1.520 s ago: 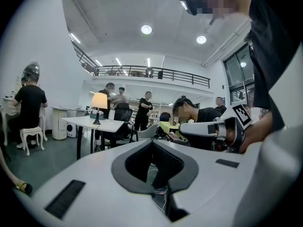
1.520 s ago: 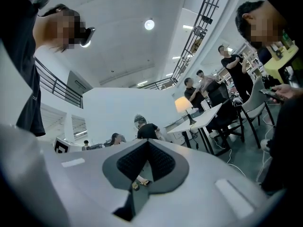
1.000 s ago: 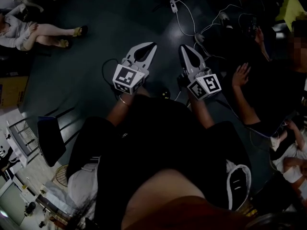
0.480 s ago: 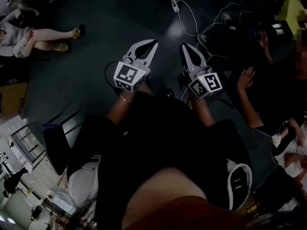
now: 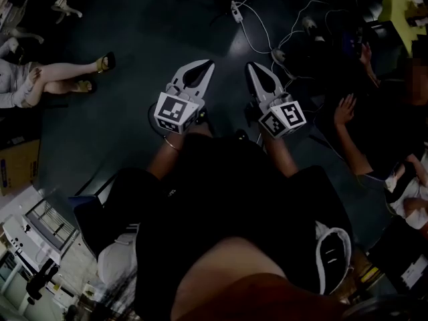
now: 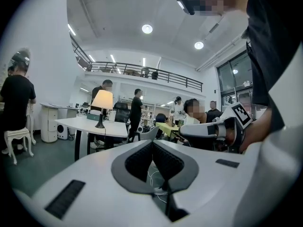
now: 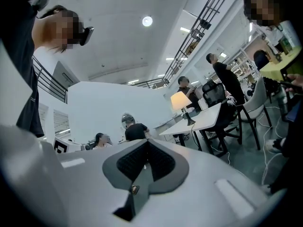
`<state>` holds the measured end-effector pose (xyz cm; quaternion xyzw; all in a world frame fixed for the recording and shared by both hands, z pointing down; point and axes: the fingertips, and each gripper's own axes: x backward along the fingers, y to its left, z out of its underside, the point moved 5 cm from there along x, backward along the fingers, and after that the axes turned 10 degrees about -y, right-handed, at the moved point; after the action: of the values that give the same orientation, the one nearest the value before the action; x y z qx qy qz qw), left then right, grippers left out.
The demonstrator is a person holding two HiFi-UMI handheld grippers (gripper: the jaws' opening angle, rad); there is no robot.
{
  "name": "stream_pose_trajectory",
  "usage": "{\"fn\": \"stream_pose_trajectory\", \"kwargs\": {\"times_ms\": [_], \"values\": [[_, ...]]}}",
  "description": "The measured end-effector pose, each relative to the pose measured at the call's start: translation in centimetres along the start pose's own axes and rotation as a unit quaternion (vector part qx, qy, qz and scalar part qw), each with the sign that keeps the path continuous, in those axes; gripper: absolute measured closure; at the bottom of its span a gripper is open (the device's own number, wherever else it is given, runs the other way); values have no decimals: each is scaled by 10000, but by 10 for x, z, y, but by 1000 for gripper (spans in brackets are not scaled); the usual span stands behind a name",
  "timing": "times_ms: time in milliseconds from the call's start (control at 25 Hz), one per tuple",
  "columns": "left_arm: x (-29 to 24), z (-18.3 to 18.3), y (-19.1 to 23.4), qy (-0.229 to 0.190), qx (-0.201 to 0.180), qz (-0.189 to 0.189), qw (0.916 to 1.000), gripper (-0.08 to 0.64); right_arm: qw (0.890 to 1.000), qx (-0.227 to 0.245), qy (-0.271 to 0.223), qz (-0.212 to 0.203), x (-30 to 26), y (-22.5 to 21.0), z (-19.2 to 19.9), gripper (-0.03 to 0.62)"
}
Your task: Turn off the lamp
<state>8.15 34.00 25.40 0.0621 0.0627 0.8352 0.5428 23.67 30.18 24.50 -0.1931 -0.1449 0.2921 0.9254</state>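
Observation:
The lamp (image 6: pixel 102 101), lit, with a pale shade on a dark stem, stands on a white table (image 6: pixel 90 125) well ahead of me in the left gripper view. In the right gripper view the same lamp (image 7: pixel 180 101) glows on the table (image 7: pixel 204 119) to the right of the jaws. My left gripper (image 5: pixel 209 63) and right gripper (image 5: pixel 251 66) are side by side above the dark floor, both shut, with nothing between the jaws. Both are far from the lamp. The right gripper's marker cube (image 6: pixel 240 115) shows beside the left one.
White cables and a power strip (image 5: pixel 235 9) lie on the floor ahead. People sit on the floor at the left (image 5: pixel 40 79) and right (image 5: pixel 348 112). Others stand by the table (image 6: pixel 136 109). A white stool (image 6: pixel 18 138) and chairs (image 7: pixel 253 105) flank the way.
In the head view the floor, the cables and the seated people have slid across the picture as I walk. Both grippers stay shut and side by side, slightly shifted.

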Motion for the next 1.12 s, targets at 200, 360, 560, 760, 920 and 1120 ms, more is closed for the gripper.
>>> {"fn": "stream_pose_trajectory", "kwargs": {"times_ms": [200, 360, 560, 760, 920, 1120], "values": [[-2, -4, 20, -26, 24, 209, 9998, 552, 9999, 33, -51, 115, -22, 5, 5, 592], [5, -7, 46, -44, 54, 209, 9998, 552, 9999, 59, -57, 143, -44, 15, 13, 592], [10, -7, 66, -90, 85, 144, 9998, 552, 9997, 132, -37, 178, -55, 20, 21, 592], [15, -8, 74, -2, 67, 118, 9999, 554, 9997, 105, -45, 204, -65, 23, 20, 592], [12, -8, 86, -43, -4, 137, 9999, 552, 9998, 130, -101, 145, -78, 23, 19, 592], [4, -8, 78, -4, 34, 119, 9999, 552, 9998, 52, -73, 198, -73, 11, 20, 592]]}}
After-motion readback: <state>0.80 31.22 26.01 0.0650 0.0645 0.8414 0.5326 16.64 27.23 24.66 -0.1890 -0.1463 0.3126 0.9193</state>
